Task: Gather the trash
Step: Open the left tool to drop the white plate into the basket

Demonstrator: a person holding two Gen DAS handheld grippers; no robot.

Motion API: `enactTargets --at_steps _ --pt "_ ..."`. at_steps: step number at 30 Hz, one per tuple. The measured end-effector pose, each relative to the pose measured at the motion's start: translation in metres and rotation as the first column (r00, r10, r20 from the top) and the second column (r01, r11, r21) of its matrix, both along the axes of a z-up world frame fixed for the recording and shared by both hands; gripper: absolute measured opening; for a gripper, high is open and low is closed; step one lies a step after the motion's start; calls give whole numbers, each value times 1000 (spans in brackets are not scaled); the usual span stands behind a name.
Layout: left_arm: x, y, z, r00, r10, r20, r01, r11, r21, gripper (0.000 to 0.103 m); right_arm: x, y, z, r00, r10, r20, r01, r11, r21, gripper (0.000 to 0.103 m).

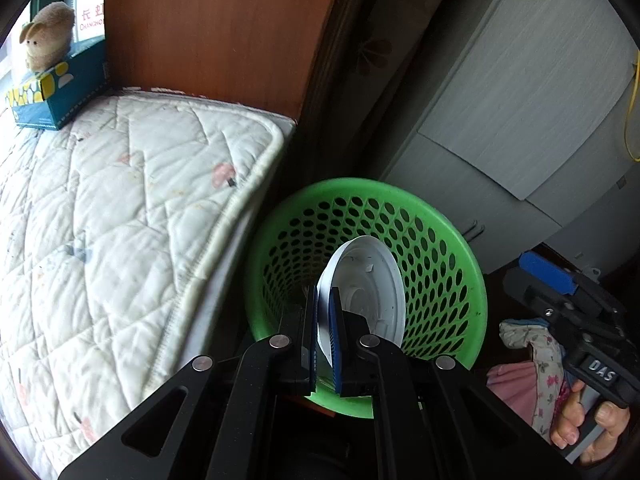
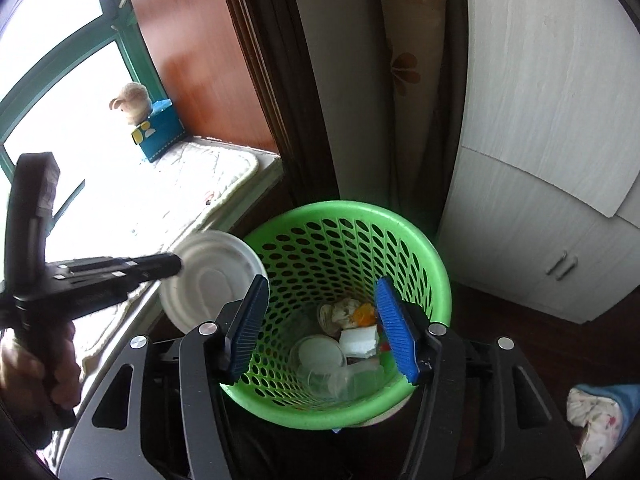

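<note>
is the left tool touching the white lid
Touching: the left wrist view shows the left tool shut on the white lid's edge, over the green basket.

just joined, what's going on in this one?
A person is collecting trash with handheld tongs. The left tongs are shut on a white plastic lid, held at the rim of the green basket. The right tongs hang open and empty over it. Cups and scraps already lie inside.

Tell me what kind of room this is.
Probably a bedroom: a quilted pad on a window seat, a plush toy on a tissue box, and a pale wardrobe behind the green wastebasket.
</note>
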State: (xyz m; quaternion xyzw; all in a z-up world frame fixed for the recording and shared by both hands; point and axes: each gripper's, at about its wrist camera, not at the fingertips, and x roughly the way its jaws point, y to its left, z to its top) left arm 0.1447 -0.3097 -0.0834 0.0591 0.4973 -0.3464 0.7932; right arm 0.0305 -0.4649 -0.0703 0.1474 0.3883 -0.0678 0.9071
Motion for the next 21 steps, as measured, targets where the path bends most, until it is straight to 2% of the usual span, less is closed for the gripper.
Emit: enactTargets --at_steps 9,18,19,20,21 --pt "-10 -17 -13 999 -34 -7 34 999 35 7 -6 0 1 1000 -3 5 3 1000 10 57" --pt "-14 -13 -12 999 -37 -32 37 999 1 8 -12 5 1 1000 0 4 0 1000 12 57" --pt "-15 -11 -11 999 -34 -34 34 999 -2 13 -13 6 2 1000 1 5 -1 1000 12 57" --pt "-15 -9 -11 999 -32 -36 32 999 -6 26 -14 7 2 1000 1 6 -2 1000 13 58" --pt "-15 -6 -9 999 -22 -29 22 1000 -4 35 -14 7 2 1000 3 6 -3 1000 13 58"
